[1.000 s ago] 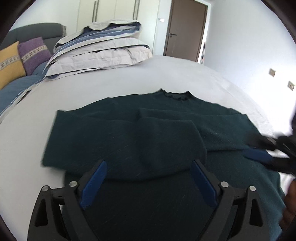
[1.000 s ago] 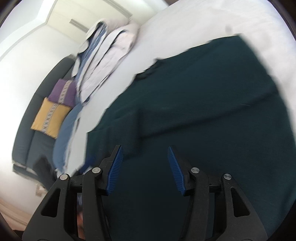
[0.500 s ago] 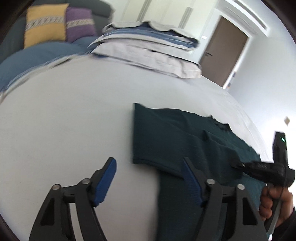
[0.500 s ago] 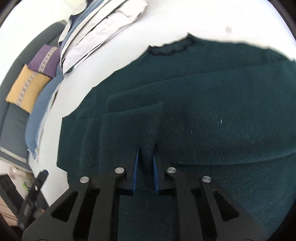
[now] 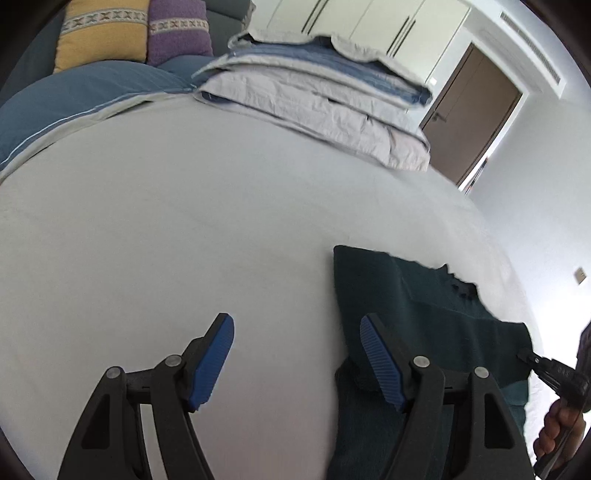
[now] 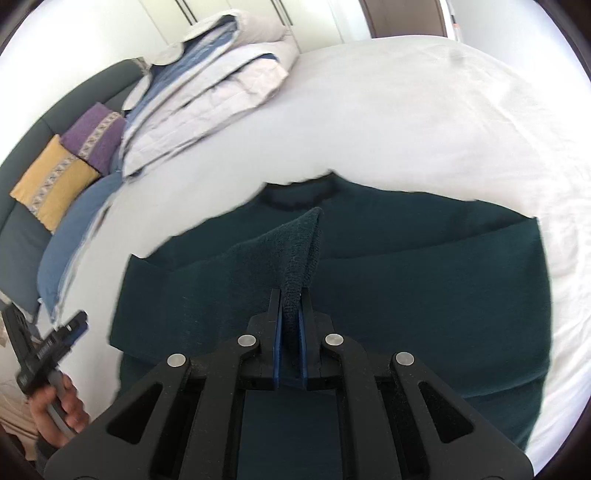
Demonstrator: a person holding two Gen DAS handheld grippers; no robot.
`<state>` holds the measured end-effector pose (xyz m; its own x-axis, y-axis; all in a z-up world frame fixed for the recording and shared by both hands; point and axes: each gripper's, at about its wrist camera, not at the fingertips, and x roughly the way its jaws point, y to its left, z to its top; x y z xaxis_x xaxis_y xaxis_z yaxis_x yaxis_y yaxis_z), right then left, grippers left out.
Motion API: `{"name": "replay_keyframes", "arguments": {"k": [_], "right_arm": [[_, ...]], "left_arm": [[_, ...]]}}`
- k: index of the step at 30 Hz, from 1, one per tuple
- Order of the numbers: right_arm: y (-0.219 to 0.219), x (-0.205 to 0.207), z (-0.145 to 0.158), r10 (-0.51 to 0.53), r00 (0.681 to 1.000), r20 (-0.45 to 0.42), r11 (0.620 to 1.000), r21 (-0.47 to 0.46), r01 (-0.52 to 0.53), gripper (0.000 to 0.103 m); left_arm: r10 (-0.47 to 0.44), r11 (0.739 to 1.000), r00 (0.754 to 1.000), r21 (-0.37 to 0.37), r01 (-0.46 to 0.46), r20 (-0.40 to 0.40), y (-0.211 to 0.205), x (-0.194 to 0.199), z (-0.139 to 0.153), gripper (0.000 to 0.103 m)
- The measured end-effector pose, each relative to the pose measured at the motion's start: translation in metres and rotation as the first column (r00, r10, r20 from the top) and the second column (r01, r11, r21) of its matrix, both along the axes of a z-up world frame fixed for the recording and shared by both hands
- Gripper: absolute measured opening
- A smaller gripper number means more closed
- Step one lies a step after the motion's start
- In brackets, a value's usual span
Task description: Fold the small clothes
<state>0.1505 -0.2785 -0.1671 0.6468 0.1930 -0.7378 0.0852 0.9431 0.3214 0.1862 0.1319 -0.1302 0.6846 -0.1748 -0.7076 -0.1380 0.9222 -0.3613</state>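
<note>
A dark green sweater (image 6: 424, 295) lies flat on the white bed sheet, collar away from me. My right gripper (image 6: 291, 306) is shut on the cuff end of the sweater's sleeve (image 6: 299, 251) and lifts it off the body of the sweater. In the left wrist view the sweater (image 5: 424, 314) lies at the lower right. My left gripper (image 5: 297, 354) is open and empty, over the bare sheet at the sweater's left edge; its right finger (image 5: 380, 365) overlaps that edge. The right gripper (image 5: 550, 373) shows at the far right; the left gripper (image 6: 55, 343) shows at the right wrist view's lower left.
A folded stack of grey and blue bedding (image 5: 325, 92) lies at the far end of the bed (image 5: 184, 221). A blue pillow (image 5: 74, 96) and yellow and purple cushions (image 5: 107, 33) are on a sofa beyond. A brown door (image 5: 472, 122) stands at the back right.
My right gripper closed on the sleeve cuff and has lifted it. My left gripper swung off the sweater to the left, over the bare sheet, and stays open.
</note>
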Motion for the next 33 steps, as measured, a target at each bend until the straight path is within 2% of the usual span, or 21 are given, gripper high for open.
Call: {"name": "replay_keyframes", "arguments": {"k": [5,9,14,16,17,18,19,22,24,27,29,32,33], "right_arm": [[-0.033,-0.003,-0.03,-0.043,0.999,-0.024,0.998,0.043,0.044,0.006],[-0.038,-0.003,-0.052,-0.034,0.999,-0.04,0.999,0.041,0.036,0.006],[-0.04,0.004,-0.065,-0.03,0.999,-0.04,0.997,0.067,0.032,0.006],[-0.041,0.005,-0.07,-0.026,0.999,-0.044,0.997,0.069,0.029,0.006],[-0.042,0.004,-0.072,-0.025,0.999,-0.047,0.997,0.067,0.028,0.006],[-0.041,0.002,-0.074,-0.028,0.998,-0.052,0.997,0.064,0.031,0.006],[-0.042,0.001,-0.076,-0.033,0.998,-0.053,0.997,0.063,0.036,0.006],[-0.048,0.002,-0.082,-0.062,0.997,-0.048,0.994,0.086,0.066,0.005],[-0.049,0.003,-0.086,-0.083,0.996,-0.044,0.991,0.099,0.087,0.005],[-0.045,0.002,-0.088,-0.106,0.994,-0.038,0.99,0.092,0.109,0.005],[-0.048,0.002,-0.088,-0.108,0.993,-0.044,0.986,0.119,0.113,0.006],[-0.052,-0.003,-0.081,-0.088,0.995,-0.036,0.978,0.185,0.093,0.01],[-0.051,-0.006,-0.079,-0.083,0.996,-0.03,0.978,0.192,0.087,0.01]], "left_arm": [[-0.022,0.999,0.998,0.027,0.024,-0.063,-0.021,0.032,-0.012,0.074],[-0.042,0.995,0.996,0.083,0.048,-0.074,-0.039,0.054,-0.014,0.074],[-0.068,0.983,0.992,0.16,0.086,-0.11,-0.061,0.089,-0.022,0.073],[-0.065,0.981,0.987,0.174,0.09,-0.148,-0.062,0.103,-0.033,0.065],[-0.059,0.981,0.987,0.175,0.086,-0.151,-0.061,0.107,-0.036,0.064],[-0.057,0.979,0.988,0.187,0.084,-0.145,-0.061,0.11,-0.037,0.059],[-0.066,0.973,0.988,0.211,0.095,-0.14,-0.064,0.112,-0.038,0.049],[-0.108,0.957,0.985,0.253,0.141,-0.137,-0.075,0.118,-0.041,0.03],[-0.116,0.953,0.984,0.266,0.148,-0.132,-0.078,0.123,-0.043,0.026],[-0.124,0.942,0.984,0.298,0.158,-0.128,-0.082,0.125,-0.042,0.024],[-0.13,0.946,0.984,0.282,0.16,-0.121,-0.078,0.12,-0.034,0.024],[-0.124,0.958,0.989,0.252,0.14,-0.077,-0.066,0.089,-0.012,0.023],[-0.137,0.959,0.989,0.242,0.145,-0.049,-0.064,0.067,-0.003,0.024]]}}
